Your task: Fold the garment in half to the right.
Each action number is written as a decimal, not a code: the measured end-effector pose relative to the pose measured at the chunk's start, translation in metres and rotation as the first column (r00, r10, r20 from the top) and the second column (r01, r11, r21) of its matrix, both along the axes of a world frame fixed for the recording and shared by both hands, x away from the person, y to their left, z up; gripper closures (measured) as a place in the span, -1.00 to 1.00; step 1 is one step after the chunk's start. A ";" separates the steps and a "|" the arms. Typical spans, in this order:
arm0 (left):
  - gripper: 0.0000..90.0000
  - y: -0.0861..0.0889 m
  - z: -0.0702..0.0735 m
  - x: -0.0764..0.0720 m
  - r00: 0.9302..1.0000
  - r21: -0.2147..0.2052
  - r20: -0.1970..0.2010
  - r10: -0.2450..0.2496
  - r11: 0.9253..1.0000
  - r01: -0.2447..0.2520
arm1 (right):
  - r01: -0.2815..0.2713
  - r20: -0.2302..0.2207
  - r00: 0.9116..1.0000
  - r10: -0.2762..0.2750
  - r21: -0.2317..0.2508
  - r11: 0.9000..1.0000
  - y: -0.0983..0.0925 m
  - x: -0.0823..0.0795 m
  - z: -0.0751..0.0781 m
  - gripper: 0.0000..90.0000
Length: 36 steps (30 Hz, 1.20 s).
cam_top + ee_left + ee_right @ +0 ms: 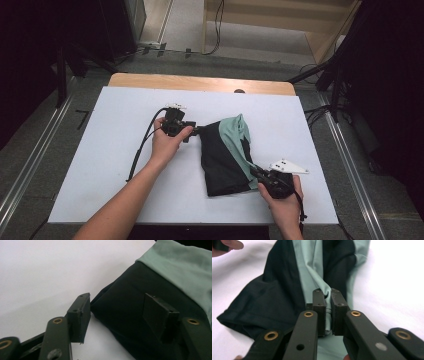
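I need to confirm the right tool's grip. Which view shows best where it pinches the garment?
The right gripper view: the right tool is shut on a bunched fold of the garment's green strip, seen up close. The high view shows that tool at the garment's near right corner, small. The left gripper view shows another dark corner, no pinch.
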<state>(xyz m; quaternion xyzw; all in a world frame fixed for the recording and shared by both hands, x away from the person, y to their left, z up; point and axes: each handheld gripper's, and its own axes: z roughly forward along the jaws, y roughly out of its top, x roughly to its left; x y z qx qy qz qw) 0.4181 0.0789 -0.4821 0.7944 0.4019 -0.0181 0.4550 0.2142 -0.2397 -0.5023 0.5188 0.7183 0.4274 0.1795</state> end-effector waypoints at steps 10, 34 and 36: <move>-0.10 -0.002 -0.003 -0.001 1.000 -0.031 -0.002 -0.013 0.999 0.012 | 0.069 -0.066 0.995 -0.074 -0.063 0.996 -0.020 -0.016 -0.014 0.86; 0.73 -0.033 -0.003 0.003 0.996 -0.021 -0.061 -0.069 0.997 0.068 | 0.080 -0.124 0.988 -0.093 -0.107 0.991 -0.023 -0.008 -0.024 0.86; 0.77 -0.031 -0.002 0.005 0.996 -0.025 -0.070 -0.060 0.998 0.059 | 0.078 -0.123 0.988 -0.090 -0.102 0.992 -0.023 -0.008 -0.025 0.86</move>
